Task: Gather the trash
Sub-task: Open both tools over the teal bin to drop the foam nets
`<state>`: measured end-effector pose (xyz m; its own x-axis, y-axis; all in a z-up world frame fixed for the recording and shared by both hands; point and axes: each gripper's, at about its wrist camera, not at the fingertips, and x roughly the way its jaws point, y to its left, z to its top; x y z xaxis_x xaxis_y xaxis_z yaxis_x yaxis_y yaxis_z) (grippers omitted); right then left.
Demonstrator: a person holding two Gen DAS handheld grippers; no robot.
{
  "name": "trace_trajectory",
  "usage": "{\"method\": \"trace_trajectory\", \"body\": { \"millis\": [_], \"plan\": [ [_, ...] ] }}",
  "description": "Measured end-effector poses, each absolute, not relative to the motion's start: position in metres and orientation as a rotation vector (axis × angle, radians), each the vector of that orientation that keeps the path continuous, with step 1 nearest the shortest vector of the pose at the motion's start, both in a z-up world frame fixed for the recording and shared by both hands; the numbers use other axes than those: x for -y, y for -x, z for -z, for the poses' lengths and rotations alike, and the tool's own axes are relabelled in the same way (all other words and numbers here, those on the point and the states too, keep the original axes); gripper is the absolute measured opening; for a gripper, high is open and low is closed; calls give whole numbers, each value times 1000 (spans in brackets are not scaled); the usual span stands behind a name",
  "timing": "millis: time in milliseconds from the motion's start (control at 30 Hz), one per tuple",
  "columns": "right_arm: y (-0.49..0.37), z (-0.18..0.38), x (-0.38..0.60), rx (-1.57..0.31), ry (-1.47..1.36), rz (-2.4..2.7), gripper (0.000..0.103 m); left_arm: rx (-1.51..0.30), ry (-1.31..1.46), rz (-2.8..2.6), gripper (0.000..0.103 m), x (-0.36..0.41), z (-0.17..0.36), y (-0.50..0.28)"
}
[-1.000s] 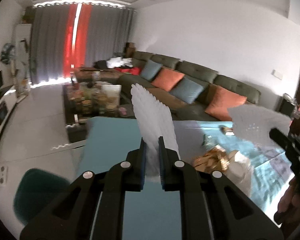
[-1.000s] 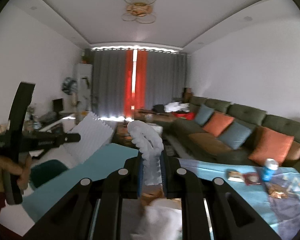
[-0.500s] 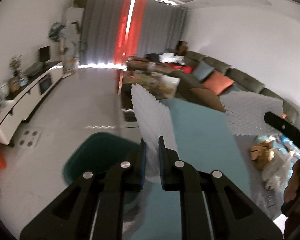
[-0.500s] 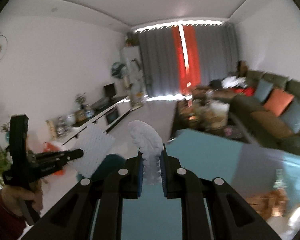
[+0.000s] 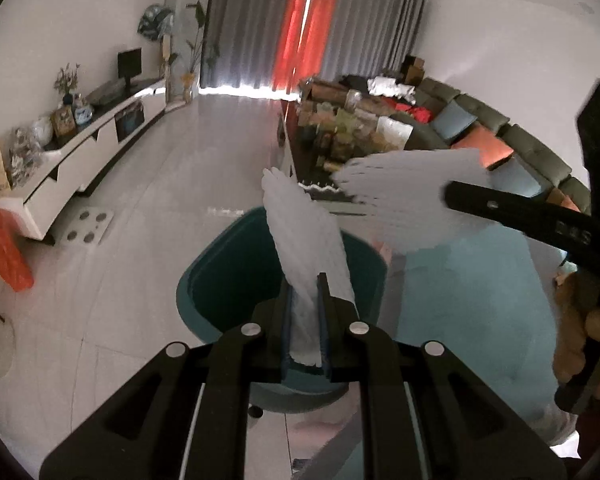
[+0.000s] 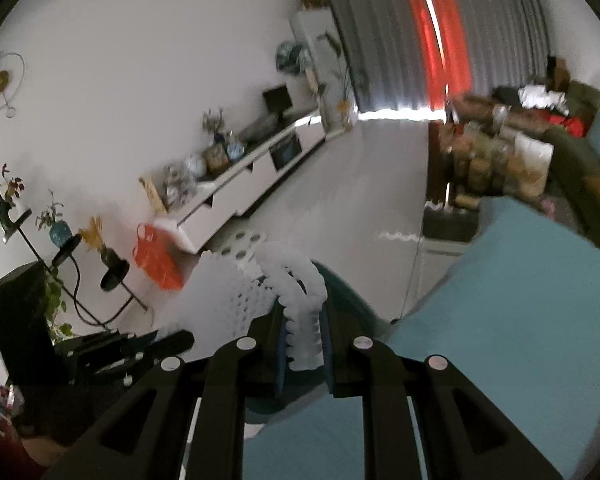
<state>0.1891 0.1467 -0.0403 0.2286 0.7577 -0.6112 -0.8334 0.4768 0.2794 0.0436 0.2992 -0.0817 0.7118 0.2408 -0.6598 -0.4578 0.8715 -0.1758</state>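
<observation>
My left gripper [image 5: 305, 280] is shut on a white foam net sleeve [image 5: 304, 240] and holds it above the open teal trash bin [image 5: 216, 292] on the floor. My right gripper [image 6: 304, 312] is shut on a second white foam net sleeve [image 6: 300, 296] and also shows at the right of the left wrist view [image 5: 520, 216], with its sleeve [image 5: 412, 192] blurred over the bin's far side. The bin's rim [image 6: 352, 300] shows just behind the right gripper. The left gripper [image 6: 132, 348] with its sleeve [image 6: 228, 292] is at the lower left of the right wrist view.
The table with a teal cloth [image 6: 520, 300] lies to the right of the bin. An orange bag [image 5: 4, 248] hangs by the white TV cabinet [image 5: 80, 160] on the left. A cluttered coffee table [image 5: 348, 132] and sofa [image 5: 500, 140] stand behind.
Both grippers swung left off the table and tilted down, each still holding its foam sleeve. The teal bin is now right below the left gripper.
</observation>
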Motion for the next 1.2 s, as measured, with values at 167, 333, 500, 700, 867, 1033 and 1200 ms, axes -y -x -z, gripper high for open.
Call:
{"method": "trace_trajectory", "body": {
  "millis": [167,333,500,700,867,1033,1200],
  "plan": [
    [-200,67,-185,-880,148,-1102,13,-743,364,-414,12,-310,109,-59],
    [-204,84,-204,-940,206,-1081,14,-800,388,-420,12,-323,134,-79],
    [-208,94,-222,-971,233,-1062,19,-828,408,-427,17,-330,151,-105],
    [-213,99,-229,-981,234,-1054,39,-830,407,-459,30,-340,155,-118],
    [-219,99,-227,-979,213,-1055,43,-815,421,-481,43,-346,157,-110],
    [-220,93,-218,-950,187,-1049,49,-772,425,-507,54,-348,145,-97],
    [-217,80,-200,-886,165,-1038,68,-690,406,-559,81,-343,118,-75]
  ]
}}
